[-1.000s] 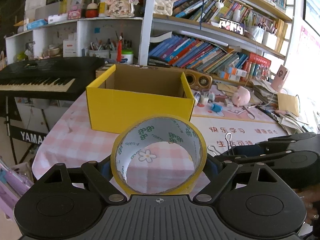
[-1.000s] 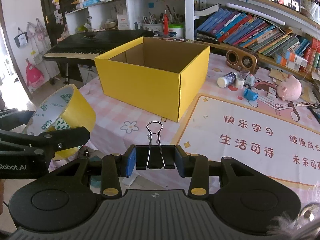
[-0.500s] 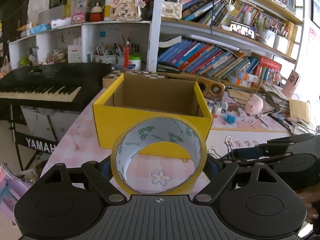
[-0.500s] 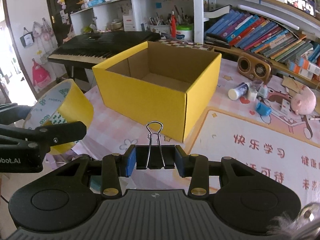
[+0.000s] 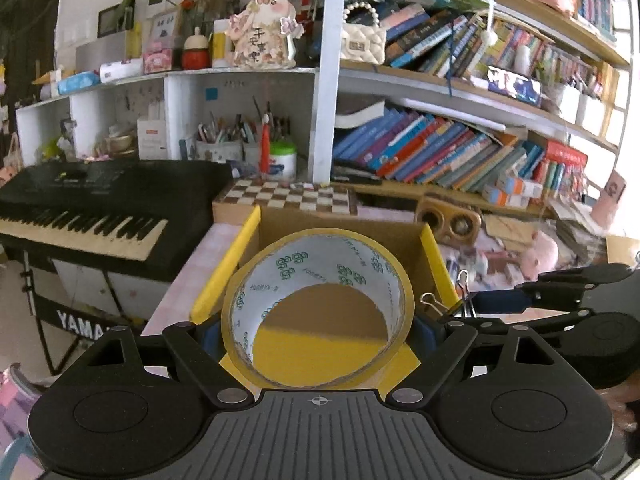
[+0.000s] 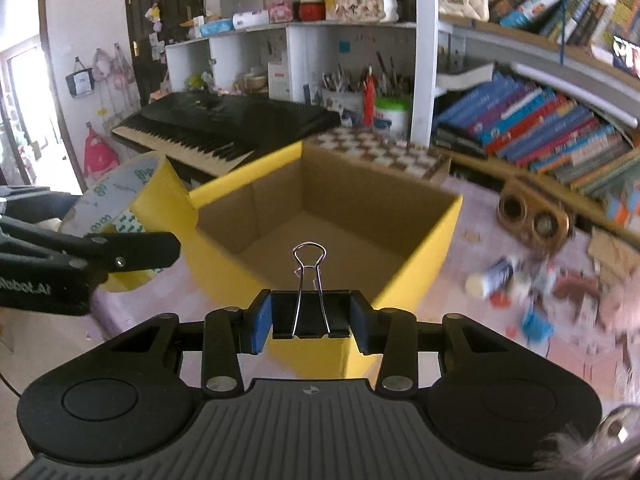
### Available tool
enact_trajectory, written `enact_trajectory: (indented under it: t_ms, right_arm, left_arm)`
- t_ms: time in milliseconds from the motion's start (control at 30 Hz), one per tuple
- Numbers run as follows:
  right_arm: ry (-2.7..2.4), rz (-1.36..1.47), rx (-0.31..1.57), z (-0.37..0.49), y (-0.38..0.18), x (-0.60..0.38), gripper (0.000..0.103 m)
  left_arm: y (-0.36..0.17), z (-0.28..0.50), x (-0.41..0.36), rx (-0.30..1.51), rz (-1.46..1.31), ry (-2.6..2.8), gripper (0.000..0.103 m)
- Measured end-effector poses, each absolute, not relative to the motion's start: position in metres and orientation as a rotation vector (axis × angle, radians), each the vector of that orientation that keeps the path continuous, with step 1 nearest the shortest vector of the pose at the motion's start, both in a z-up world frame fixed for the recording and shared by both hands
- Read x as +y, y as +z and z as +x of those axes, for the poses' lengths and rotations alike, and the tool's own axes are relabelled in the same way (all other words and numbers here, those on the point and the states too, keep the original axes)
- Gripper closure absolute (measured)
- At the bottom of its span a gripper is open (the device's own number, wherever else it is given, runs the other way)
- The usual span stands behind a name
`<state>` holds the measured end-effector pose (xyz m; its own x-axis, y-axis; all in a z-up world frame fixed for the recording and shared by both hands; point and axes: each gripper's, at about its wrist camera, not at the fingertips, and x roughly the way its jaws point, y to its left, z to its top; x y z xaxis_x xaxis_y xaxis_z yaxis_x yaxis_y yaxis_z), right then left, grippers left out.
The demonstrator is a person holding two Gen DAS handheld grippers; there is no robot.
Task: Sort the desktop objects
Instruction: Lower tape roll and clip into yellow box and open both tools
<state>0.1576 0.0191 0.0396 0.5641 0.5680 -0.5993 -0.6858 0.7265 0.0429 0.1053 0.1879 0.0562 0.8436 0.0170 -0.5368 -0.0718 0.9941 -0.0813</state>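
Above the open yellow cardboard box [image 6: 328, 216]: both tools, nearer than before;
Left tool [image 5: 318, 332]: clamped on yellow tape roll [image 5: 318, 308];
Right tool [image 6: 311, 316]: clamped on black binder clip [image 6: 310, 304]

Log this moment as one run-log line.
left gripper: shut on tape roll | right gripper: shut on binder clip | both held near yellow box, open, nothing visible inside

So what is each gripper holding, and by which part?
Left gripper clamps the yellow tape roll by its outer sides; right gripper clamps the black binder clip by its body.
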Motion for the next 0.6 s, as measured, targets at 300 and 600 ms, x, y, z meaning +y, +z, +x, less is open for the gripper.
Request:
enact_trajectory:
  t_ms: [300,600]
  right_arm:
    - [0.785,-0.335,0.609,0.241,0.034,0.053,0.066]
    - [0.857,-0.497,0.73,0.287,-0.005,0.087,0.065]
  left_arm:
    - [0.043,0.188,0.21,0.638,-0.085,0.045,0.016]
    - [0.005,0.248,0.22,0.818,-0.042,0.045,0.016]
